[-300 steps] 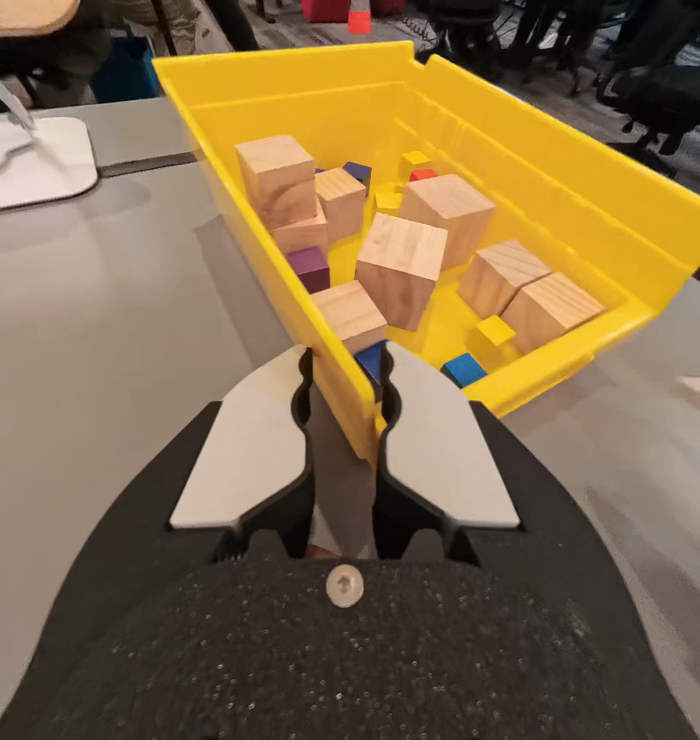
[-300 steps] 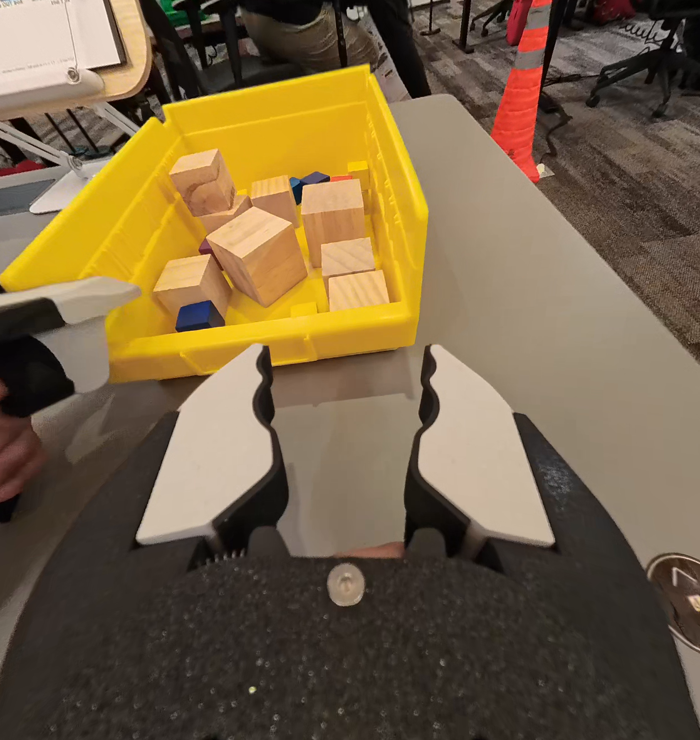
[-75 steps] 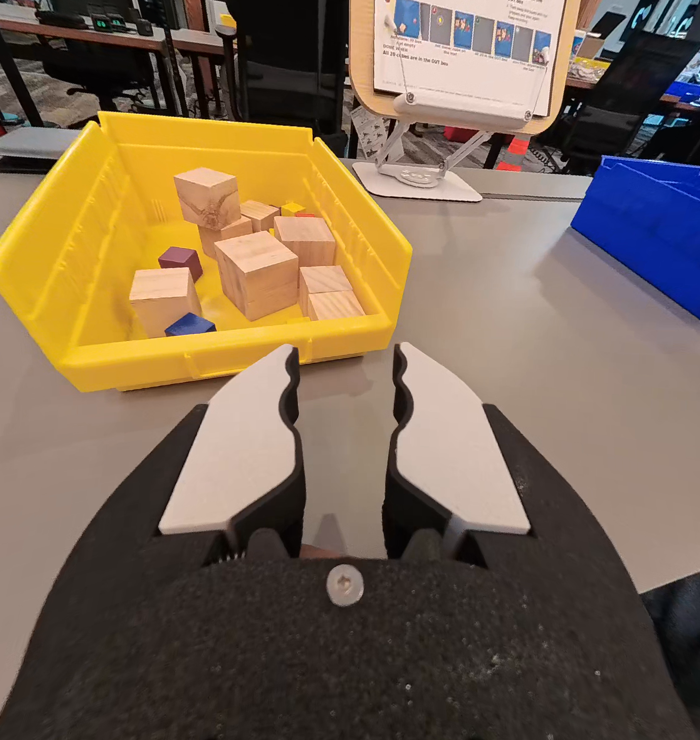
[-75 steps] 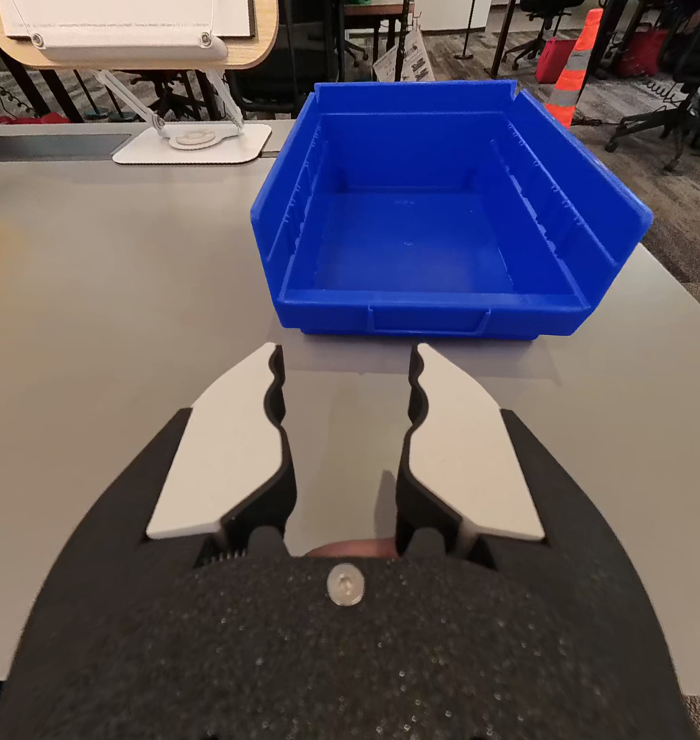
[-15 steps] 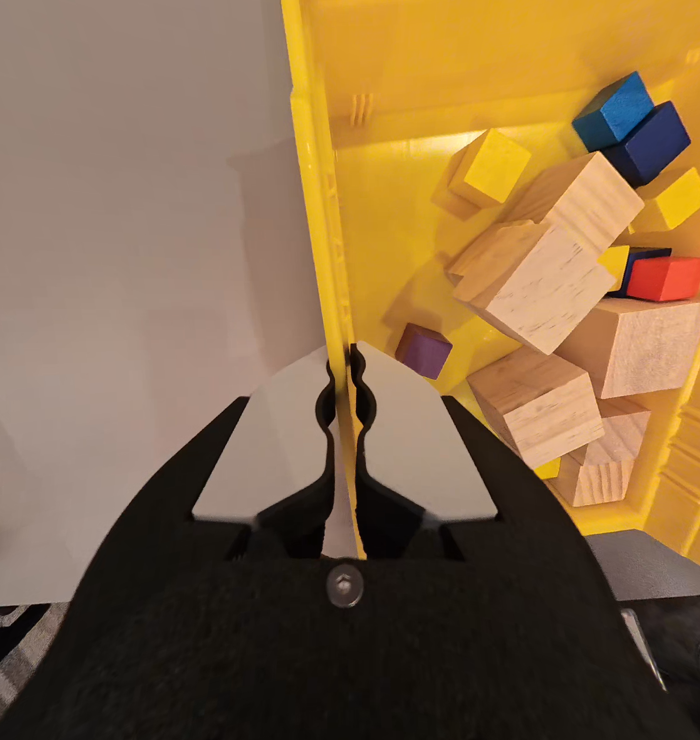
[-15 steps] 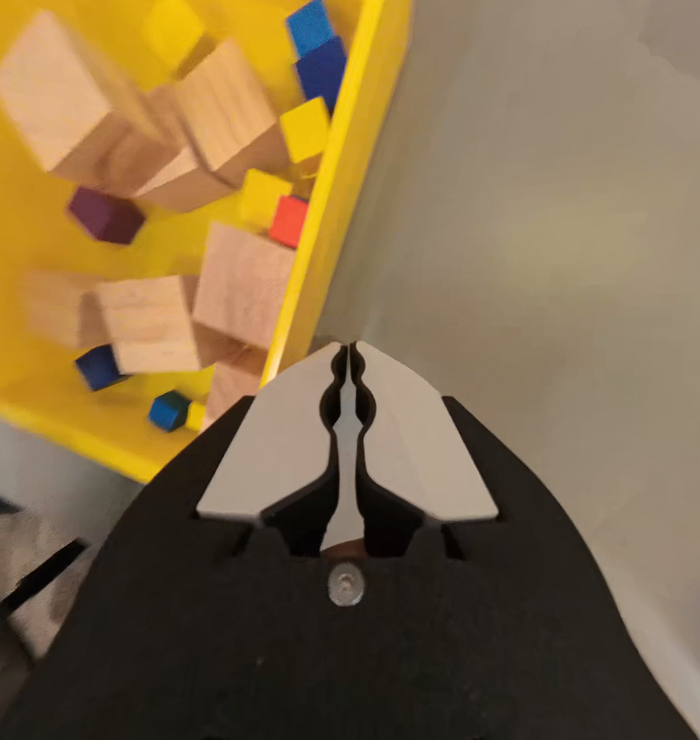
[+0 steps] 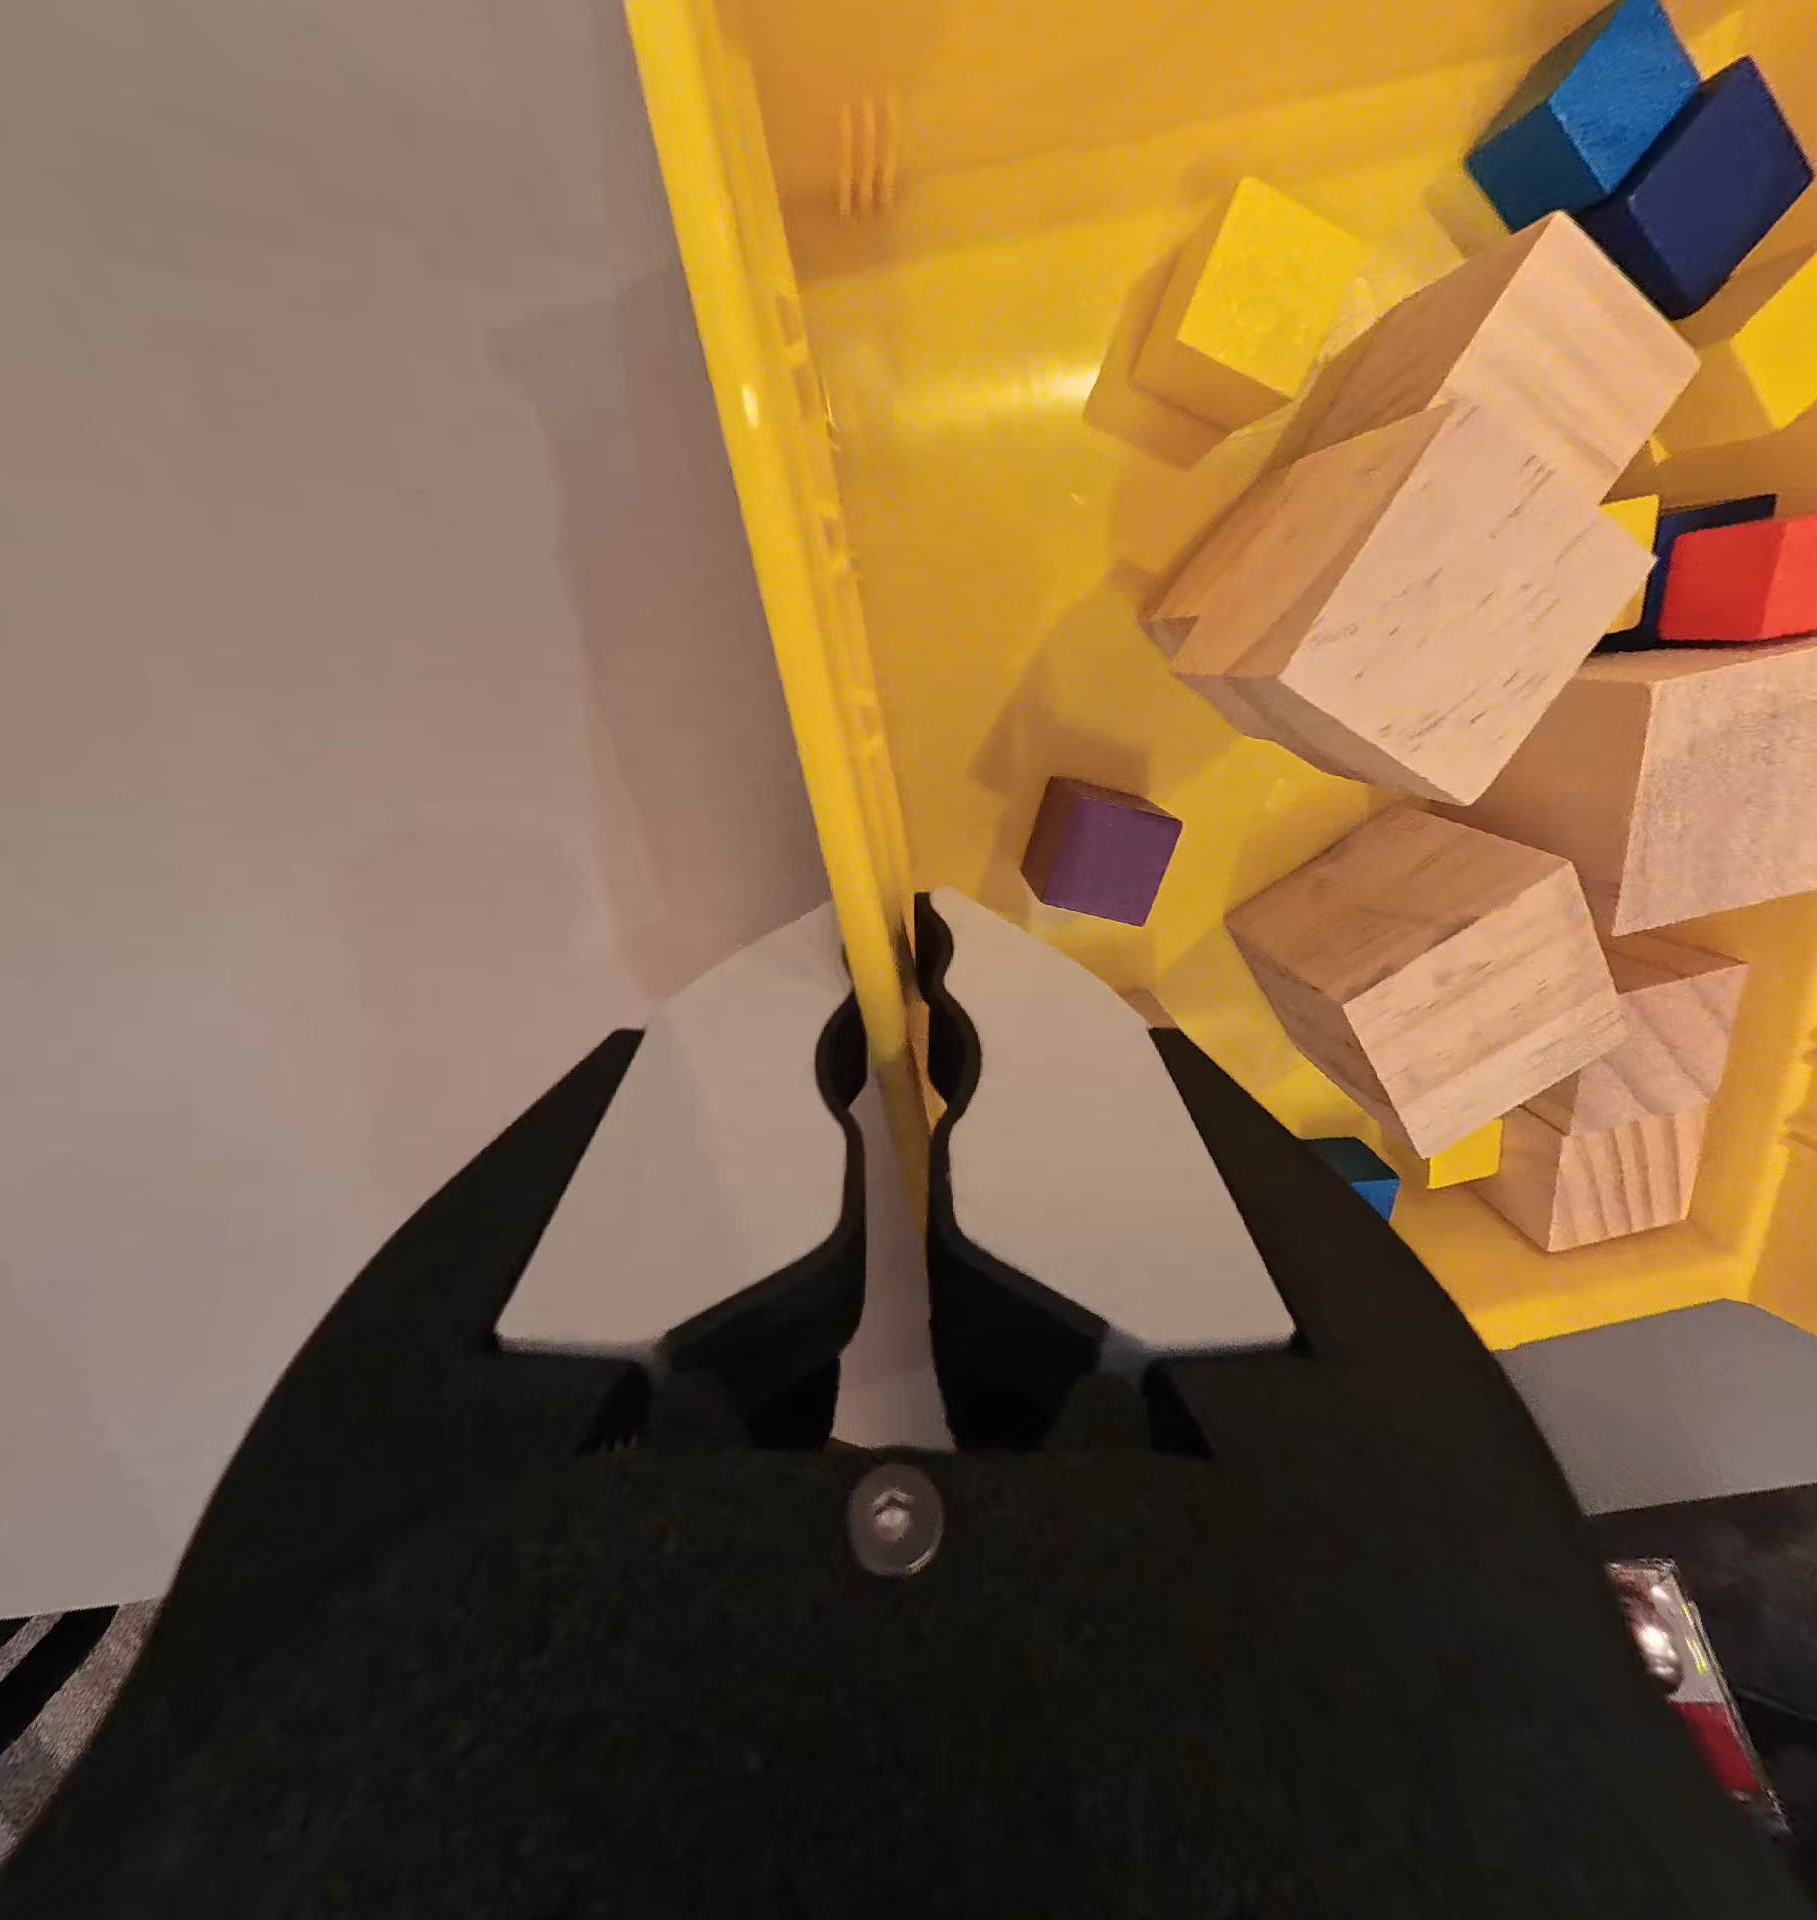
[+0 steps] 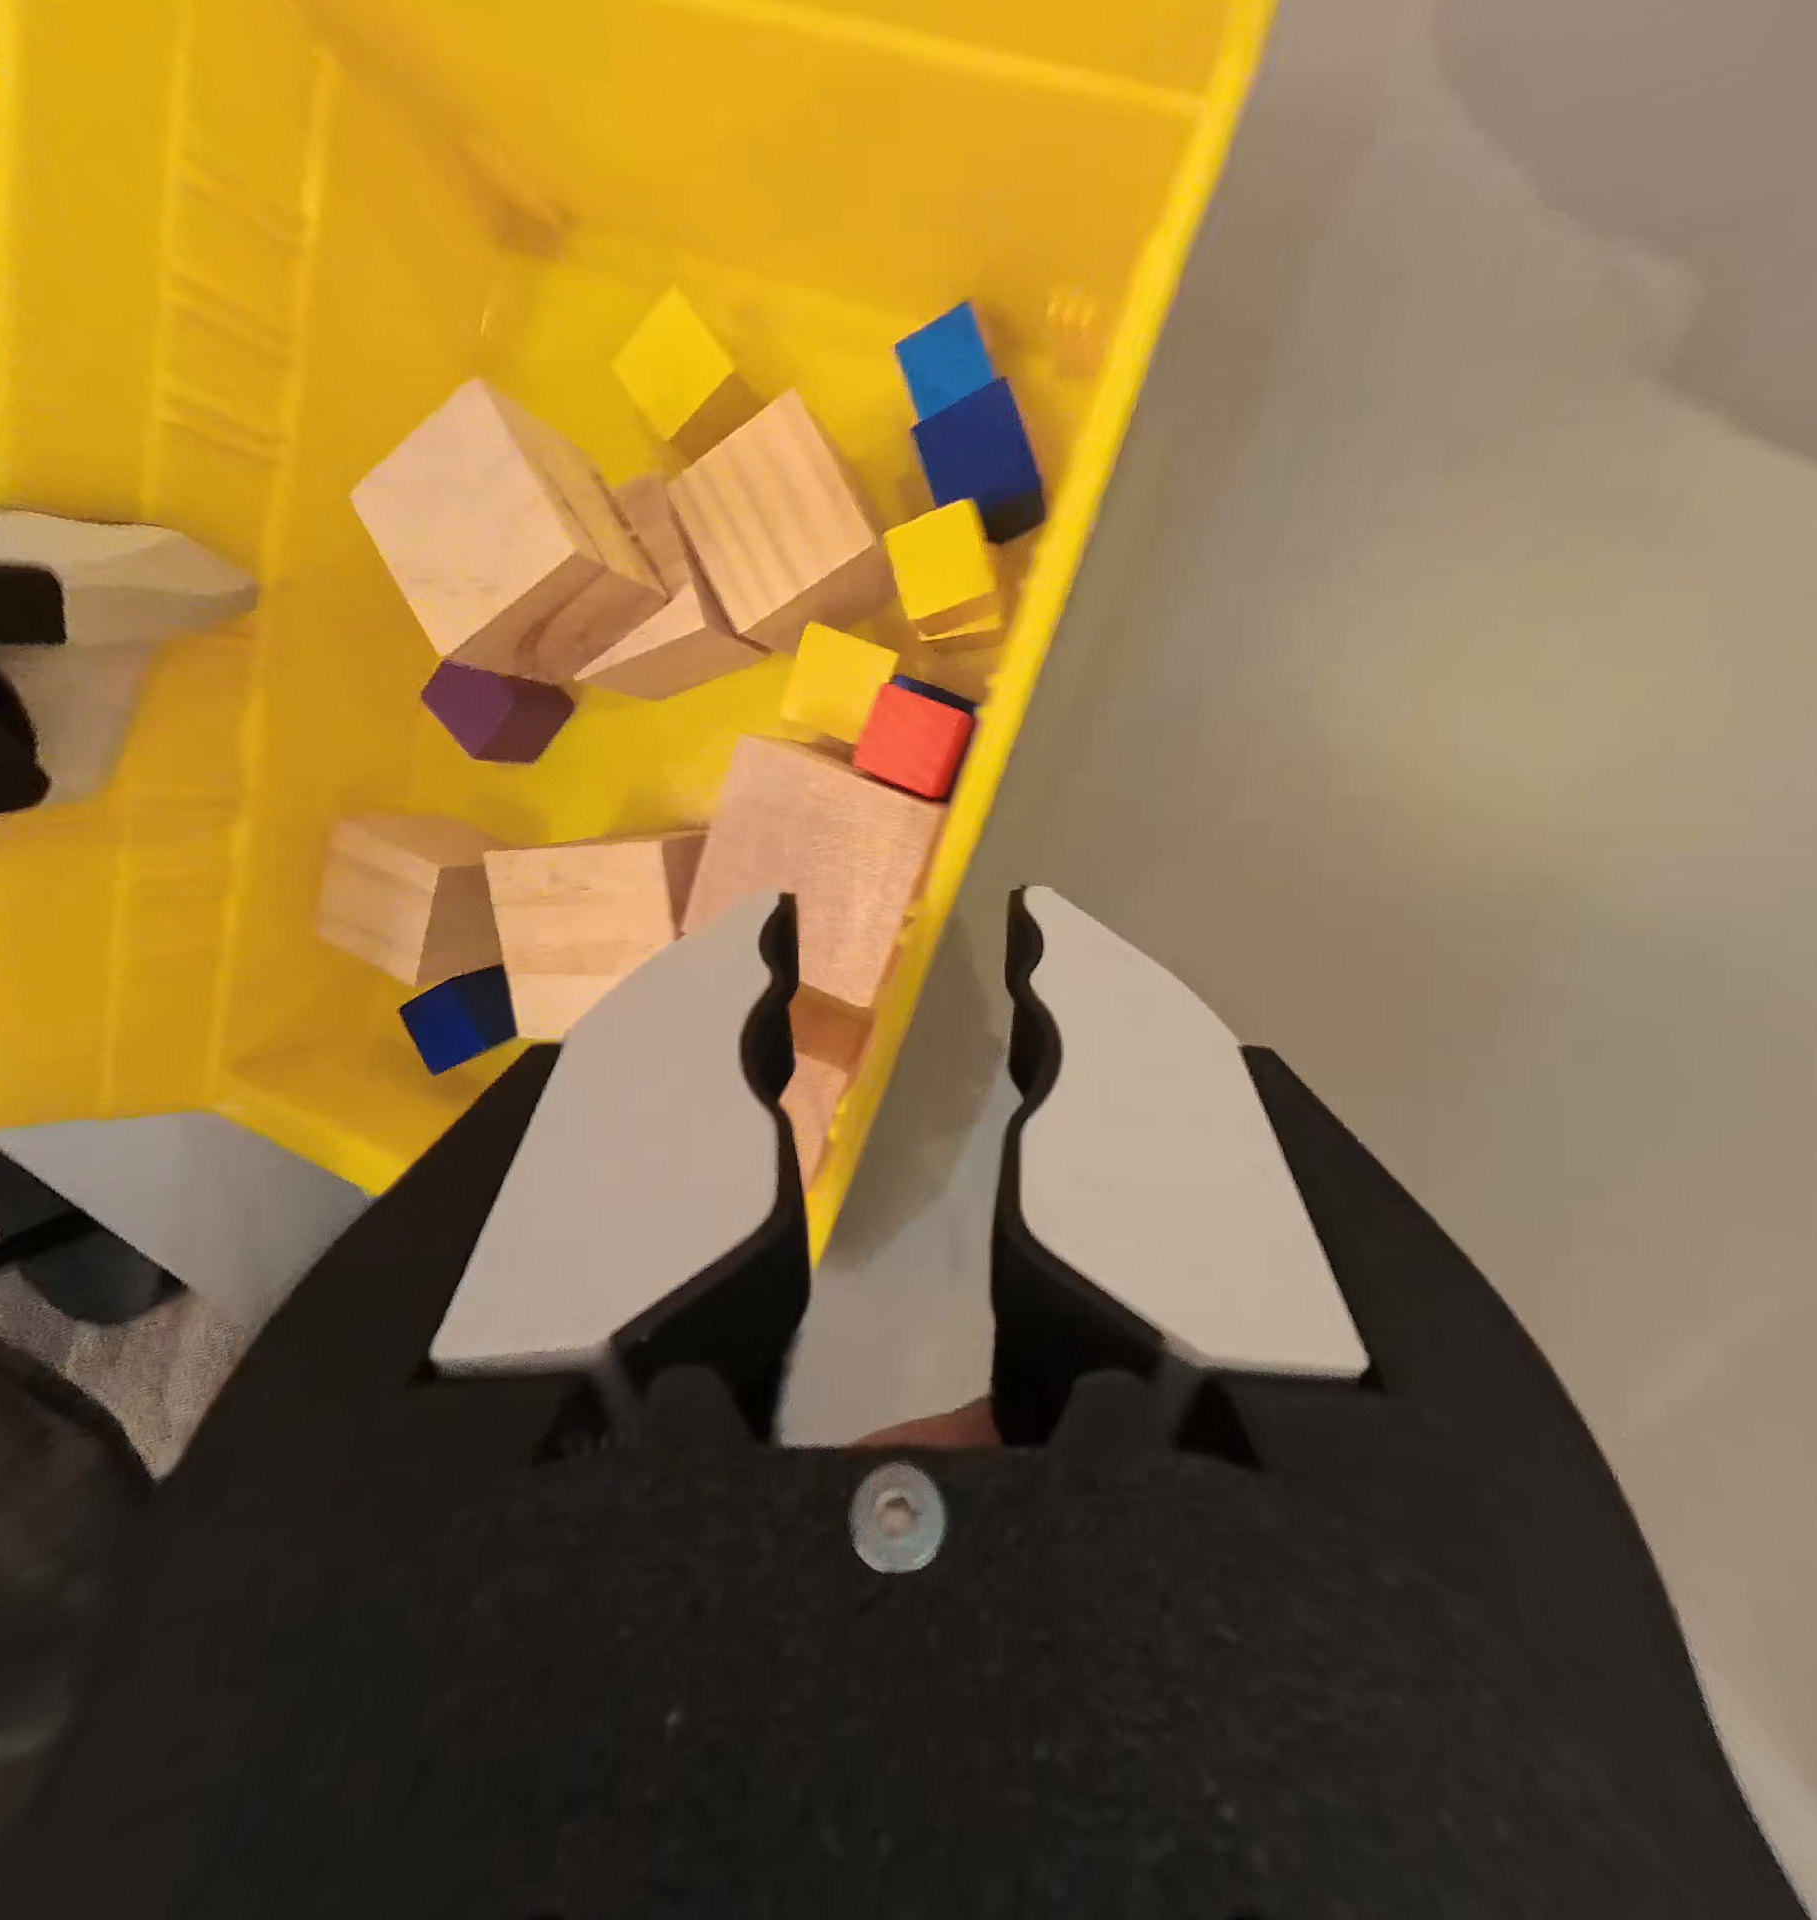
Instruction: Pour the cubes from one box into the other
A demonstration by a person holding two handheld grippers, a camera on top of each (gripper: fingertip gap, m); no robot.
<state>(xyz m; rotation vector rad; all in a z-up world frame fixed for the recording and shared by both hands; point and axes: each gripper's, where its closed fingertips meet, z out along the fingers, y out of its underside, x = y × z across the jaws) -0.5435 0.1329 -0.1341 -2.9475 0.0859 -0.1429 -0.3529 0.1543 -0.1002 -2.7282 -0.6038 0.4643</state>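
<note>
A: What are the jaws doing?

B: The left gripper (image 7: pixel 888 925) is clamped tight on the side wall of the yellow plastic box (image 7: pixel 945 499). The right gripper (image 8: pixel 899 914) is parted, straddling the opposite wall without touching.

A: And farther in?

B: Plain wooden cubes (image 8: pixel 499 530) plus small painted cubes (image 8: pixel 914 738) lie jumbled inside, above the grey bench (image 7: pixel 312 520). No readable writing.

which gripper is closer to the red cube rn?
Right. The right gripper is open astride the yellow box's side wall, just below the red cube lying against that wall. The left gripper clamps the opposite wall, across the box.
</note>
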